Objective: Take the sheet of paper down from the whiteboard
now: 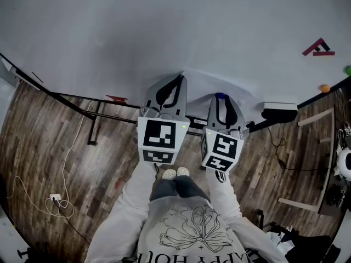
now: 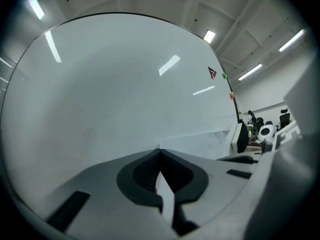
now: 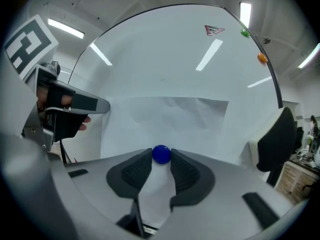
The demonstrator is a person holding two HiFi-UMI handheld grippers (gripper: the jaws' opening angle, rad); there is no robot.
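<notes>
A white sheet of paper (image 1: 219, 84) hangs low on the whiteboard (image 1: 137, 32), pinned by a round blue magnet (image 1: 220, 96). My left gripper (image 1: 167, 89) points level at the board and is shut on the sheet's left edge; a sliver of paper (image 2: 200, 139) shows between its closed jaws (image 2: 160, 151). To its right, my right gripper (image 1: 222, 100) is on the magnet. In the right gripper view the blue magnet (image 3: 161, 154) sits between the two fingertips, which touch it on both sides, with the creased sheet (image 3: 165, 119) behind it.
A board eraser (image 1: 279, 109) sits on the ledge right of the sheet. A red logo magnet (image 1: 318, 48), an orange magnet (image 1: 325, 88) and a green one (image 1: 347, 69) are further right. The board's stand and a loose cable (image 1: 57, 199) are on the wooden floor.
</notes>
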